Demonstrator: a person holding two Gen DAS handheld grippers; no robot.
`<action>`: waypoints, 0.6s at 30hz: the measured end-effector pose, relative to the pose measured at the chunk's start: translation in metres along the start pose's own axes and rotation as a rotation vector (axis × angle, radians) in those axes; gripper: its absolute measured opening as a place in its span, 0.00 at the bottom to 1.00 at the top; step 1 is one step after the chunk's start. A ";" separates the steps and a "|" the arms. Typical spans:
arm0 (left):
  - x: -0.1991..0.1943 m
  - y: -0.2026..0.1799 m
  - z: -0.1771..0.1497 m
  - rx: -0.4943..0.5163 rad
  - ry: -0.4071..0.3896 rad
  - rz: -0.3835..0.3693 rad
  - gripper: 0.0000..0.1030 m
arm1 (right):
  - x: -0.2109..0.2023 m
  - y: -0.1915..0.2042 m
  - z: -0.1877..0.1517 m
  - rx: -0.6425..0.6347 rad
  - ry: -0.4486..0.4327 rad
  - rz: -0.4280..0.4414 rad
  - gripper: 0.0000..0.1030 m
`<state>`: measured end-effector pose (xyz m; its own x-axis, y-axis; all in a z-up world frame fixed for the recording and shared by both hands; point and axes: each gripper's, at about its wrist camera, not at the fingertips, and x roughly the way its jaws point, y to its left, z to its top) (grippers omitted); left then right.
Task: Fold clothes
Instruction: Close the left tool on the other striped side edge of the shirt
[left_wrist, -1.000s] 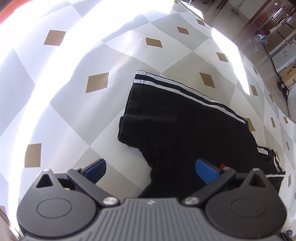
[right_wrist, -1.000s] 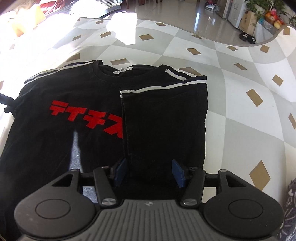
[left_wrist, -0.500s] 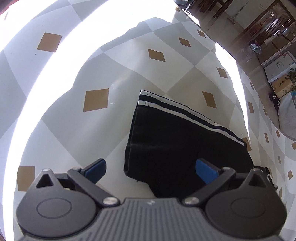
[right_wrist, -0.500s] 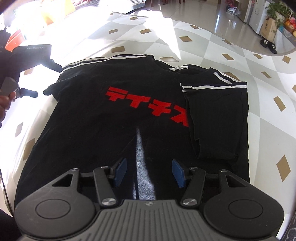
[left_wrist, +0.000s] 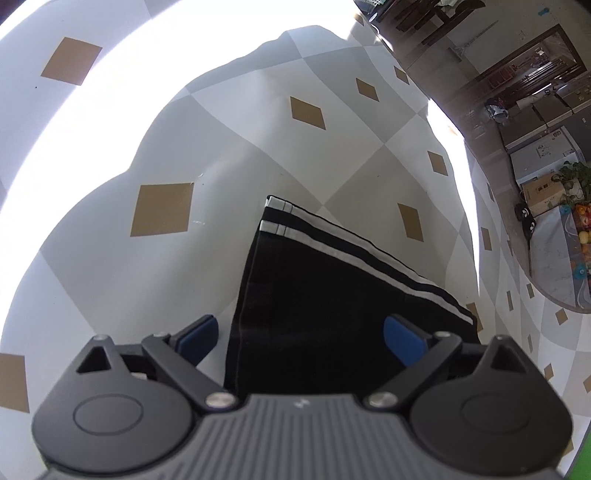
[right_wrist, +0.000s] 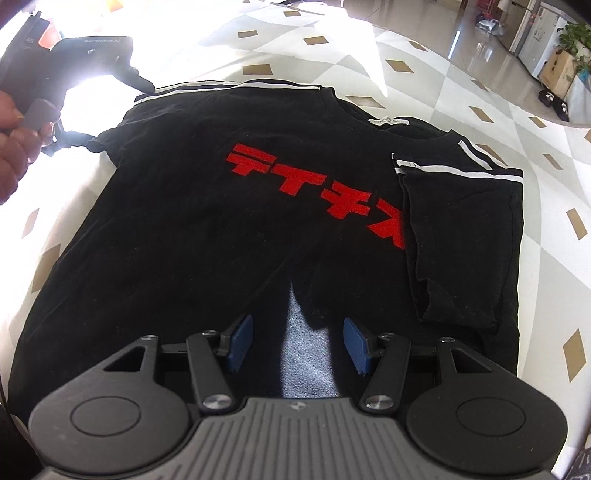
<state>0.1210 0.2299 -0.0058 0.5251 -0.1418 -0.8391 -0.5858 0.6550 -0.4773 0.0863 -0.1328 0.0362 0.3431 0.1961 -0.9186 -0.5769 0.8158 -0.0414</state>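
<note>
Black t-shirt (right_wrist: 207, 236) flat, red lettering, left tool (left_wrist: 300, 336) closing around sleeve, right tool (right_wrist: 298, 343) apart.

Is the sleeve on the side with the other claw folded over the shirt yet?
No, in the right wrist view that sleeve sticks out flat beside the left claw, while the other sleeve lies folded over the black shirt.

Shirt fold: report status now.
Left claw closing over unfolded sleeve, no grip. Right claw open above T-shirt. Other sleeve folded in. Nothing in the way.
</note>
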 end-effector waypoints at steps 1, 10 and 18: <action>0.000 0.000 0.001 0.004 -0.005 -0.002 0.90 | 0.001 0.000 0.000 -0.003 0.005 -0.001 0.52; 0.000 -0.011 -0.002 0.088 -0.050 0.013 0.58 | 0.006 0.000 0.002 -0.005 0.017 -0.003 0.52; 0.004 -0.013 -0.007 0.050 -0.050 0.001 0.23 | 0.007 0.000 0.001 -0.008 0.016 0.000 0.52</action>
<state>0.1262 0.2159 -0.0043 0.5555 -0.1050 -0.8249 -0.5550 0.6918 -0.4618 0.0891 -0.1305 0.0299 0.3310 0.1875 -0.9248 -0.5831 0.8112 -0.0442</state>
